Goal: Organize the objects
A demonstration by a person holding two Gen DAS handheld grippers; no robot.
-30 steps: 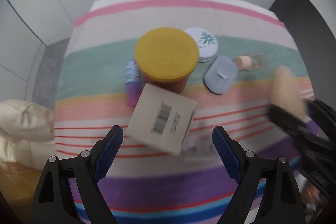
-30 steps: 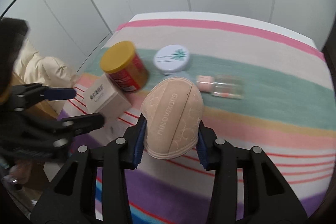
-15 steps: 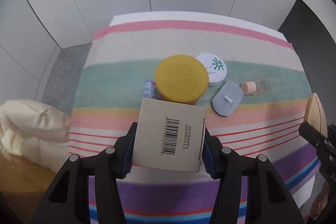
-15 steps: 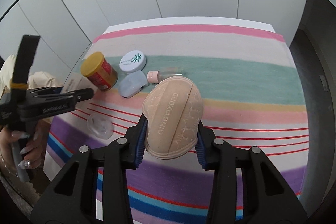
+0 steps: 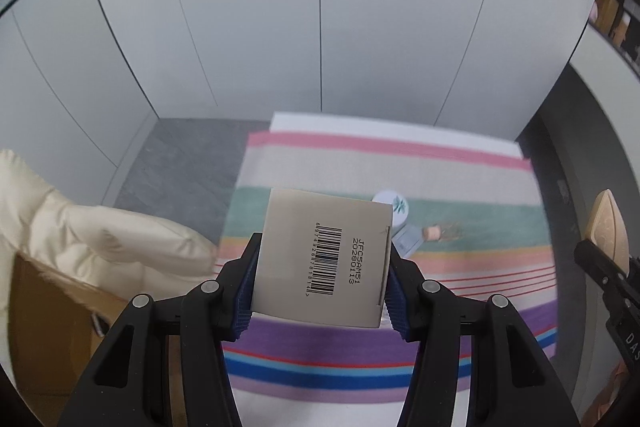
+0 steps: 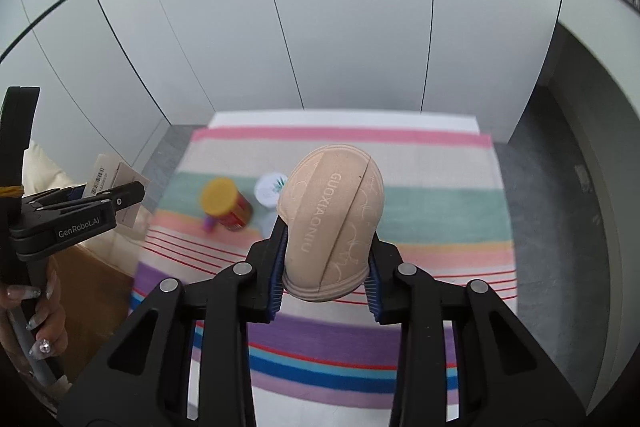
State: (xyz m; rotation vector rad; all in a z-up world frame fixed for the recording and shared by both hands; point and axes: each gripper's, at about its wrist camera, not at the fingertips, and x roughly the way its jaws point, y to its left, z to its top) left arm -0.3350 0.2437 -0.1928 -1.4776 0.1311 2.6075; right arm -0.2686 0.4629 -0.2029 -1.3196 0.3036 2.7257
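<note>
My left tongs (image 5: 320, 291) are clamped on the grey box with the barcode (image 5: 324, 259). A moment ago it was low, just over the striped surface (image 5: 460, 183). Now it is up in the air and off to the left, near the puffy cream bag (image 5: 100, 239) and a brown cardboard box (image 5: 52, 299). I think that box is where it goes.

My right tongs (image 6: 326, 275) squeeze the tan padded cup (image 6: 332, 215), lifted high too.

Farther off, the yellow-lid jar (image 6: 224, 201), a purple tube (image 6: 208, 223), the white round tin (image 6: 270, 189) and a small clear bottle (image 5: 440, 231) wait on the stripes. They are not sorted yet.
</note>
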